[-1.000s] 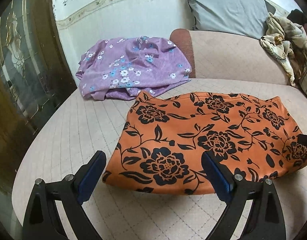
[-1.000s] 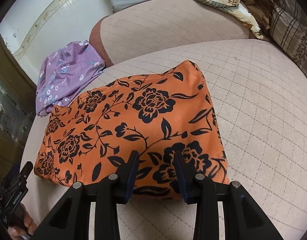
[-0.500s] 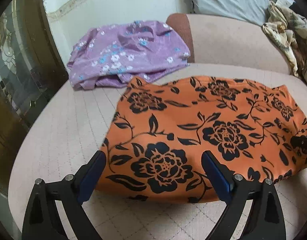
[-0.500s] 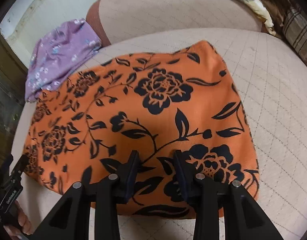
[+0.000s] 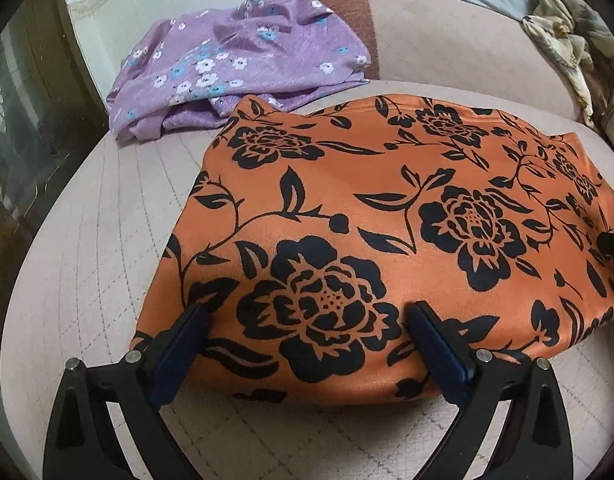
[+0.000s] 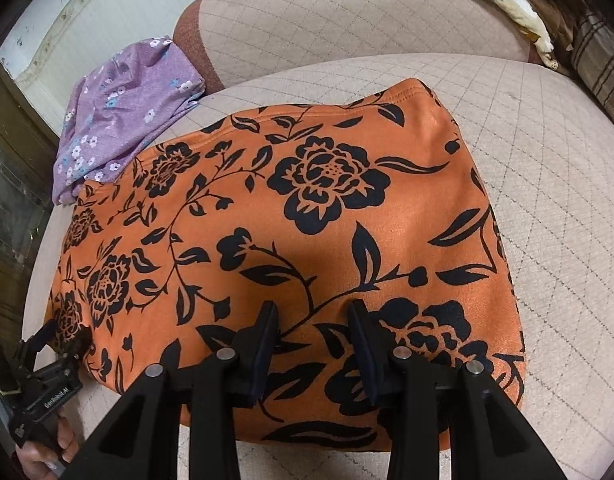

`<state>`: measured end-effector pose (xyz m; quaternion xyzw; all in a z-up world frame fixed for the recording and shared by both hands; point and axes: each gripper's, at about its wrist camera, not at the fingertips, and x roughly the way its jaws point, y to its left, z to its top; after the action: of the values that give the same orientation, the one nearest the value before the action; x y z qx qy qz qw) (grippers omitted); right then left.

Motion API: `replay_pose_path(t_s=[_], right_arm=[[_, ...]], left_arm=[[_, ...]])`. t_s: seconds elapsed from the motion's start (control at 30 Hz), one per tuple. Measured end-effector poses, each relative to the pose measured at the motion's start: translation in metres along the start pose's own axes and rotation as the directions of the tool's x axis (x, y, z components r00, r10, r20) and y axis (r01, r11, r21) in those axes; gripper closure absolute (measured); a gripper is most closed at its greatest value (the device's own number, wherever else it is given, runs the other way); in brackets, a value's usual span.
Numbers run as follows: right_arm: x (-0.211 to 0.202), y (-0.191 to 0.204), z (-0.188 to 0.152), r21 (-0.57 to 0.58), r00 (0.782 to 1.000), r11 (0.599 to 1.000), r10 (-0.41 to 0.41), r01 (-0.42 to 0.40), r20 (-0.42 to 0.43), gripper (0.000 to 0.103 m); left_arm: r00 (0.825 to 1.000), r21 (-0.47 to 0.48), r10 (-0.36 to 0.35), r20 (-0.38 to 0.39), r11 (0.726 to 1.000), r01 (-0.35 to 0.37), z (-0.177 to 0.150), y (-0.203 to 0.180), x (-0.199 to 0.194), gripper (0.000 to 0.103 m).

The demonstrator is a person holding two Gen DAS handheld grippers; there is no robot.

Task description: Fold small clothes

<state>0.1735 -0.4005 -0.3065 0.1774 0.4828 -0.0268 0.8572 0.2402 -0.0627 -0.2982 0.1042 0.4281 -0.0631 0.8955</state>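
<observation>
An orange cloth with black flowers (image 5: 387, 216) lies flat on the beige quilted sofa seat (image 5: 87, 248); it also shows in the right wrist view (image 6: 315, 208). My left gripper (image 5: 307, 320) is open wide, its fingers over the cloth's near left edge. My right gripper (image 6: 313, 312) is open with a narrower gap, its fingers over the cloth's near right part. Neither holds anything. The left gripper also shows at the lower left of the right wrist view (image 6: 63, 340).
A purple flowered garment (image 5: 235, 64) lies crumpled at the seat's far left, also seen from the right wrist (image 6: 123, 116). A heap of patterned fabric (image 5: 567, 40) sits at the far right by the sofa back (image 6: 367, 16). A glass cabinet (image 5: 23, 120) stands to the left.
Both grippers have moved forward and down over the orange cloth's near edge. Their openings are unchanged. The cloth has not moved.
</observation>
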Motion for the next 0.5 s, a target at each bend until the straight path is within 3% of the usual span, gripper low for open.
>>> replay_pose_path(t_s=[0.5], right_arm=[[0.0028,0.0056,-0.0012,-0.054,1.0,0.998,-0.01,0.011,0.02,0.056]], left_arm=[[1.0,0.009,-0.007,0.004,1.0,0.007,0.0008,0.0032,0.0009,0.002]])
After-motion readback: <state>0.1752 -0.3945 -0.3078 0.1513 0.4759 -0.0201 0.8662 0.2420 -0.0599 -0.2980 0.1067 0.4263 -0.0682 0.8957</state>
